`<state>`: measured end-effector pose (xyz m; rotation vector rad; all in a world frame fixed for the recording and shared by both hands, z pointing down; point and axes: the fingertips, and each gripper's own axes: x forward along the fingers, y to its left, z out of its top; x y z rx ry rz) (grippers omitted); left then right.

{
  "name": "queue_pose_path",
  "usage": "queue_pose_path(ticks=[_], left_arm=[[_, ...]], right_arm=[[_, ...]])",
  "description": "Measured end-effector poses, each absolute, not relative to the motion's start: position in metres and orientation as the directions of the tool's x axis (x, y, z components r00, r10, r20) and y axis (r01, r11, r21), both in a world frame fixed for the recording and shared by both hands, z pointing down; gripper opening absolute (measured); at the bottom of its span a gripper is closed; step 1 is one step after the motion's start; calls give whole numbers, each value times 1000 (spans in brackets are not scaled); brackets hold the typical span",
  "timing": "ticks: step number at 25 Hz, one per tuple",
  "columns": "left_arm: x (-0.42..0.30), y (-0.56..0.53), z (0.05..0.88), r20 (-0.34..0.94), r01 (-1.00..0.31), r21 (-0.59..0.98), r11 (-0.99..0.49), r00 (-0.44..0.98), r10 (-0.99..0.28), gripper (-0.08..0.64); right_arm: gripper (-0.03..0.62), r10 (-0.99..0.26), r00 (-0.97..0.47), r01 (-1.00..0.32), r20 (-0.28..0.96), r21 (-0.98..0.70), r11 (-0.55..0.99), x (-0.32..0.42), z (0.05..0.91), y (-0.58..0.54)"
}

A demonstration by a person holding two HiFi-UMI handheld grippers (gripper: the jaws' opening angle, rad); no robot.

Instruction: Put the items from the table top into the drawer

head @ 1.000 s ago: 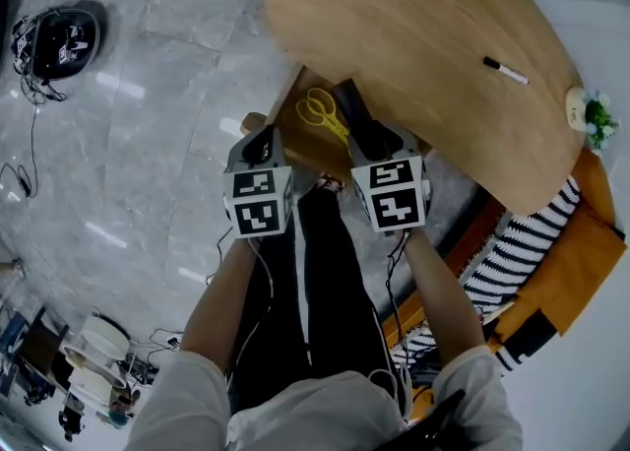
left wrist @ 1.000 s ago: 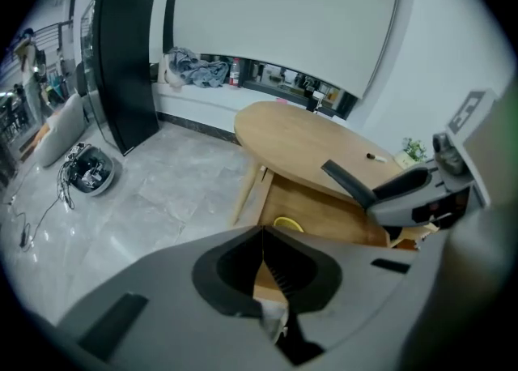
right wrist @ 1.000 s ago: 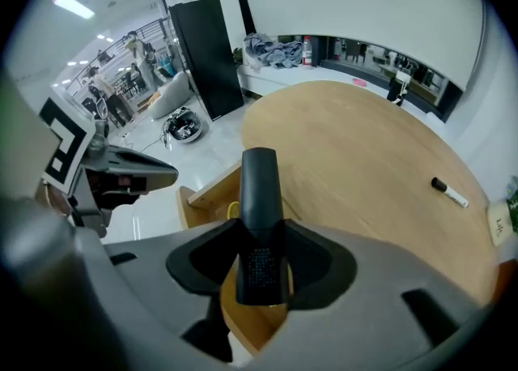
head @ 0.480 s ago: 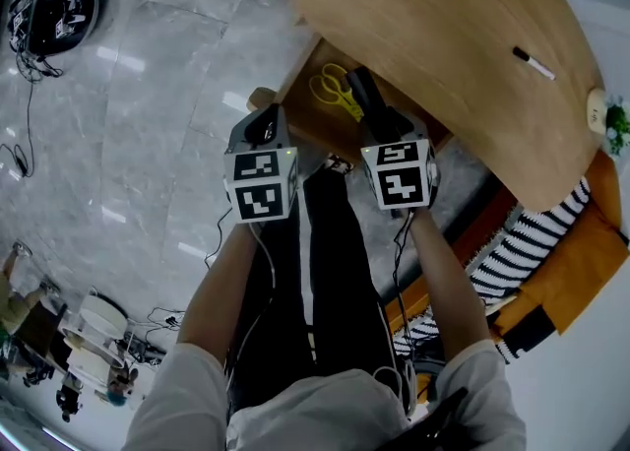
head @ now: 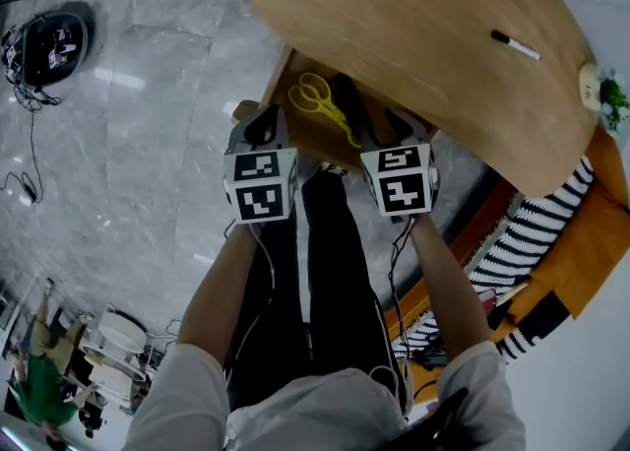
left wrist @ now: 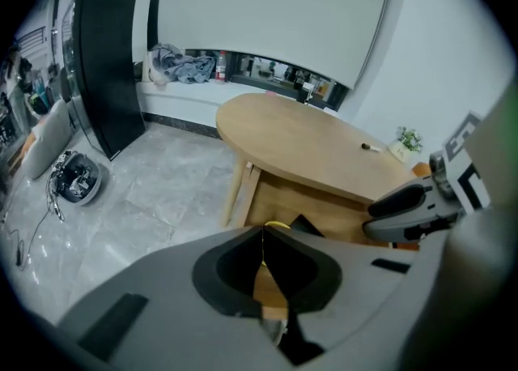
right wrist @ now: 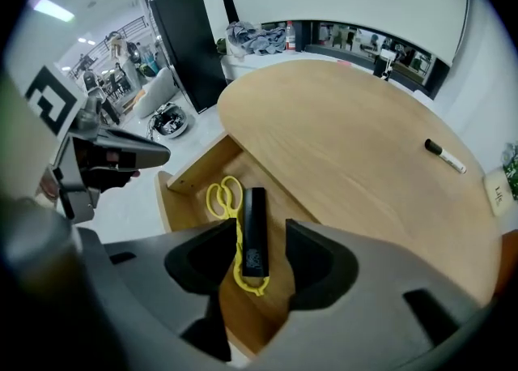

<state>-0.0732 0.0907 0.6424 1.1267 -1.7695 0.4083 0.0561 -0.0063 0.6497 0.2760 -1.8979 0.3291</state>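
Note:
The wooden drawer (head: pixel 279 87) stands pulled out from under the oval table (head: pixel 413 16). Inside it lie yellow scissors (head: pixel 317 99) and a black bar (head: pixel 349 104), side by side. In the right gripper view the black bar (right wrist: pixel 256 232) rests on the drawer floor beside the scissors (right wrist: pixel 224 199). My right gripper (right wrist: pixel 257 228) hovers above it; its jaws have just been opening and stand open, gripping nothing. My left gripper (left wrist: pixel 262 230) is shut and empty, held at the drawer's left front corner. A black-and-white marker (head: pixel 516 45) lies on the tabletop.
A small potted plant (head: pixel 602 96) sits at the table's far right edge. A striped cushion on an orange seat (head: pixel 536 242) is to the right. A round black device with cables (head: pixel 54 45) lies on the grey floor at the left.
The black bar, earlier sticking out of my right gripper over the drawer, now lies in the drawer free of the jaws. The right gripper has drawn back slightly.

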Motion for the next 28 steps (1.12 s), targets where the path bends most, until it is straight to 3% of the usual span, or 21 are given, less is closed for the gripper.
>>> queue_pose_path(ticks=[16, 28], left_arm=[[-36, -32, 608, 824, -922, 210, 324, -11, -566, 11], [-23, -134, 615, 795, -946, 217, 240, 28, -606, 11]], right_arm=[[183, -207, -323, -527, 923, 6, 850, 113, 600, -154], [184, -274, -256, -515, 927, 109, 850, 145, 611, -293]])
